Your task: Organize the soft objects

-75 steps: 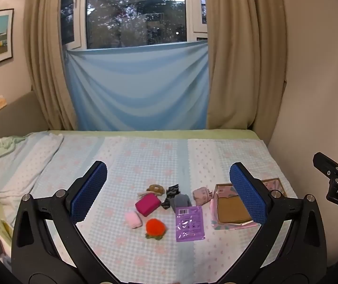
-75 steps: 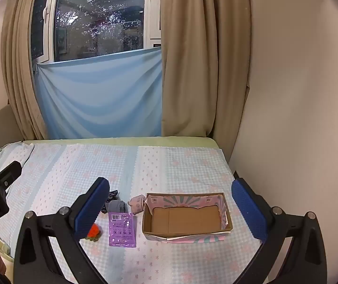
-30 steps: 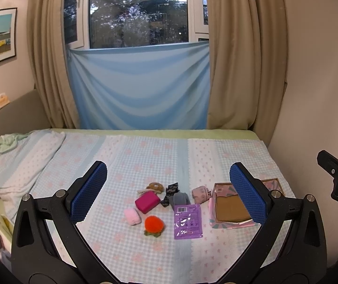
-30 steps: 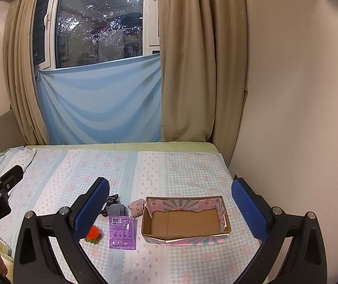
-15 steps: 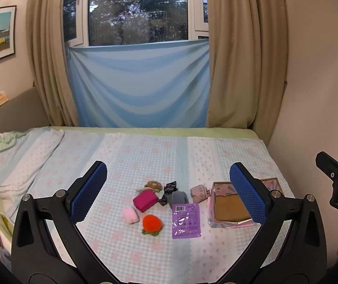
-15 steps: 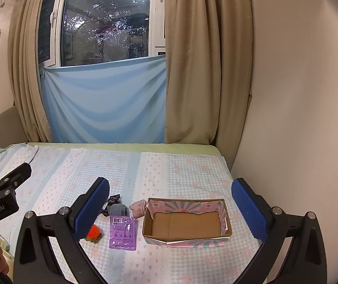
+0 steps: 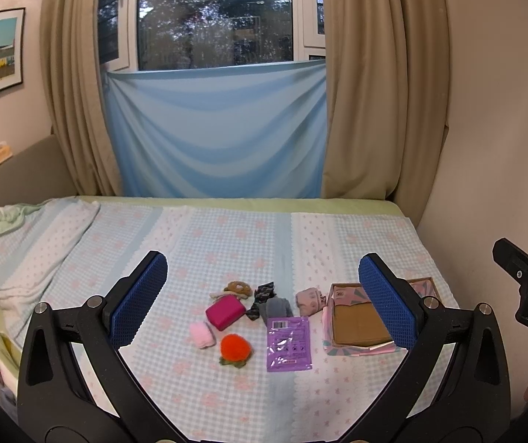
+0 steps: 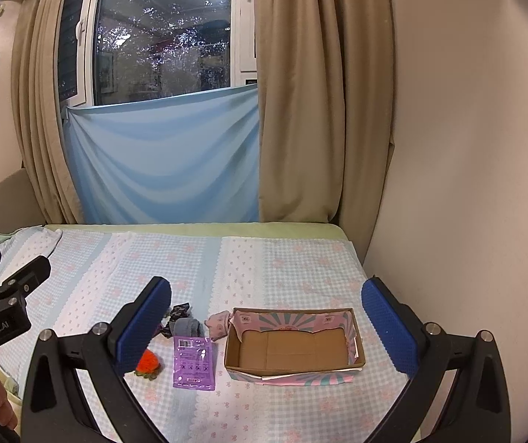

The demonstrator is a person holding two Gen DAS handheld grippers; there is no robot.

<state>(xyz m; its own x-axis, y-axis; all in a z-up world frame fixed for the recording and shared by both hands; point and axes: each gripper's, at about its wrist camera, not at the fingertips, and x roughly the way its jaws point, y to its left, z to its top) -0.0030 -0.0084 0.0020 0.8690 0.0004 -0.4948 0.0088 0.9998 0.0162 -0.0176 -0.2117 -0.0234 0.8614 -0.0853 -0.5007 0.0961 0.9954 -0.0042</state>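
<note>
Dim even light, sharp, fisheye-curved edges

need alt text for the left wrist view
An open left gripper hovers above a checked bedspread holding small soft items: a magenta pouch, an orange strawberry plush and a purple packet. An empty cardboard box sits to their right.
</note>
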